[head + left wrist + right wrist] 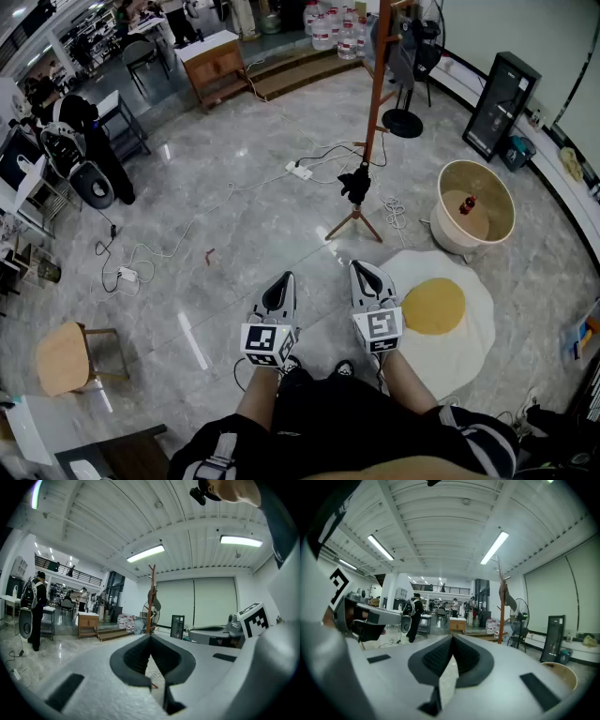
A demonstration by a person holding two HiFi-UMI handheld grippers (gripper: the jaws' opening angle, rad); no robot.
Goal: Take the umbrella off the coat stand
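The coat stand (376, 103) is an orange-brown pole on a tripod foot, a few steps ahead of me on the grey floor. A dark grey folded bundle (400, 58) hangs from its upper pegs and looks like the umbrella. A small black lump (356, 183) sits low on the pole. The stand also shows far off in the left gripper view (151, 597) and the right gripper view (502, 606). My left gripper (284, 279) and right gripper (362, 268) are held side by side in front of me, well short of the stand. Both are shut and empty, the left gripper (150, 637) and the right gripper (452, 639) with their dark pads meeting.
A round beige tub (507, 210) with a red bottle stands right of the stand's foot, an egg-shaped rug (474, 319) before it. A power strip (299, 170) and cables lie left of the stand. A fan (403, 120), a black cabinet (502, 103) and a wooden stool (64, 356) stand around.
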